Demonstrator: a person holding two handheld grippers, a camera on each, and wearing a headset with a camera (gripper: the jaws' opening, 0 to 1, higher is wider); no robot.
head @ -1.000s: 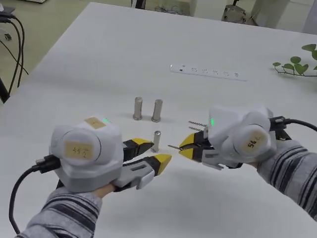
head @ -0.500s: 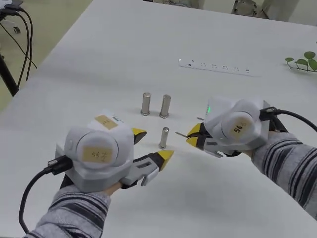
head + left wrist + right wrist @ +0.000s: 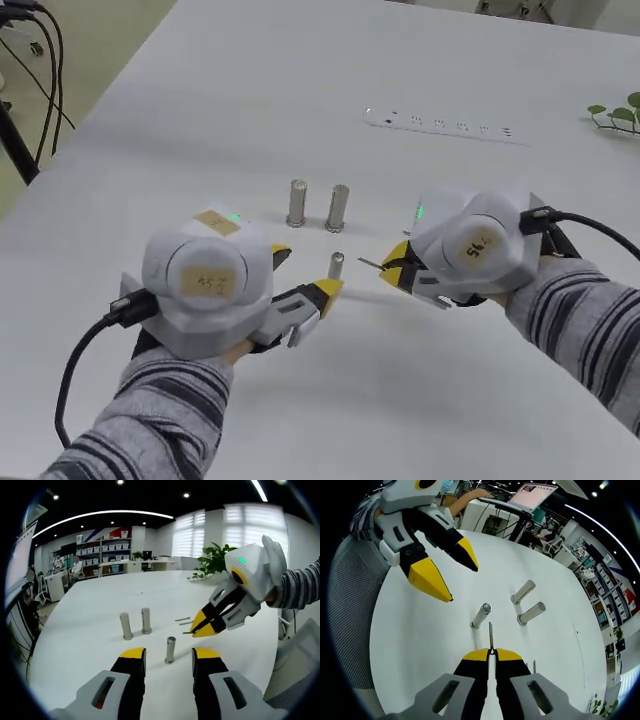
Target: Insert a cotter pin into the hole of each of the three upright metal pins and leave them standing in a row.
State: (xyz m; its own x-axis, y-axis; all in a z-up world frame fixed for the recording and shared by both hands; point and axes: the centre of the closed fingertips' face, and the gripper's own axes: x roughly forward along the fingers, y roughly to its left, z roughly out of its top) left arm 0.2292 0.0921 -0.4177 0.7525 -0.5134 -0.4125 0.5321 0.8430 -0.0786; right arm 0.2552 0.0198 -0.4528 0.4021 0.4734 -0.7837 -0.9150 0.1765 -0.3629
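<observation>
At a white tabletop, the right gripper pinches a cotter pin in closed fingers, its tip aimed at the nearest metal pin and just short of it. The left gripper, fingers wide apart and empty, flanks that upright pin without touching it. The step likely calls for steadying the pin first, then lining the cotter pin level with its cross hole, which is too small to make out. A second pin and a third pin stand side by side just behind, so the approach from the right looks freest. Spare cotter pins lie near. The tabletop's edges are well away, with a power strip lying beyond.
</observation>
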